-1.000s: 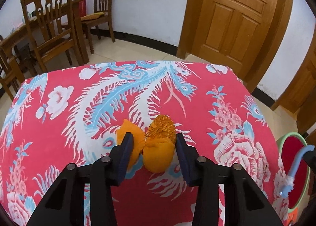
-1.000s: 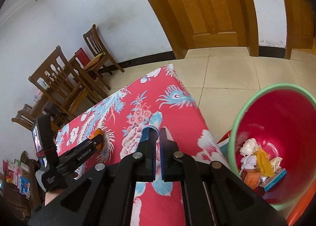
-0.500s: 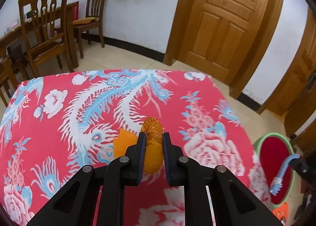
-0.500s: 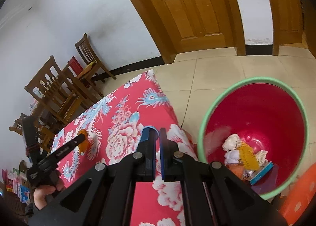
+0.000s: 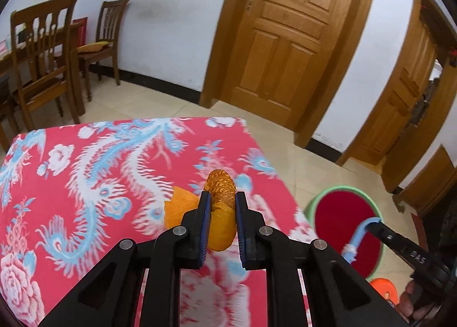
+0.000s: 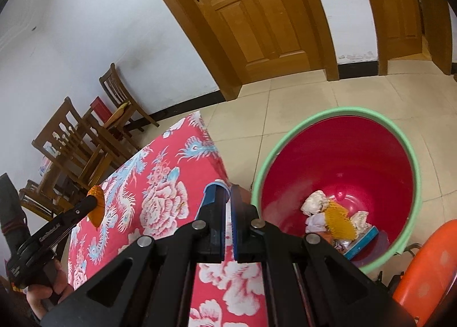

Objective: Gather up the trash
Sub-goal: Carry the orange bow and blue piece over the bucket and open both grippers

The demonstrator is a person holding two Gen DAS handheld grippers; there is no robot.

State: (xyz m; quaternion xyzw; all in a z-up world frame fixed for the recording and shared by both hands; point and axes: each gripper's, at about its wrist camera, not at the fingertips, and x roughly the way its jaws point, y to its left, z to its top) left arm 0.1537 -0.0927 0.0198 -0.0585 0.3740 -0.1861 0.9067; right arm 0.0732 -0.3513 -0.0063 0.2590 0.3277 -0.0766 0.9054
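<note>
Change since a second ago: the left gripper [image 5: 221, 204], then standing wide around the crumpled orange mesh wrapper [image 5: 220, 212], has clamped onto it and lifted it off the red floral tablecloth [image 5: 85, 184]. The wrapper now hangs pinched between the blue pads, clear of the cloth, which appears bare of other litter.

Meaning for the task: pickup done; what remains is carry and drop into the red bucket with the green rim [image 6: 337, 115], which stands on the floor just beside the table's corner and already holds several scraps.

Orientation: the wrapper's long axis runs along the fingers, netted end projecting past the fingertips and away from the camera, smooth end tucked back toward the gripper body. A looser orange flap sticks out to the left.

Right gripper [image 6: 227, 198]: jaws closed to a narrow slit, holding nothing, over the table edge beside the bucket.
</note>
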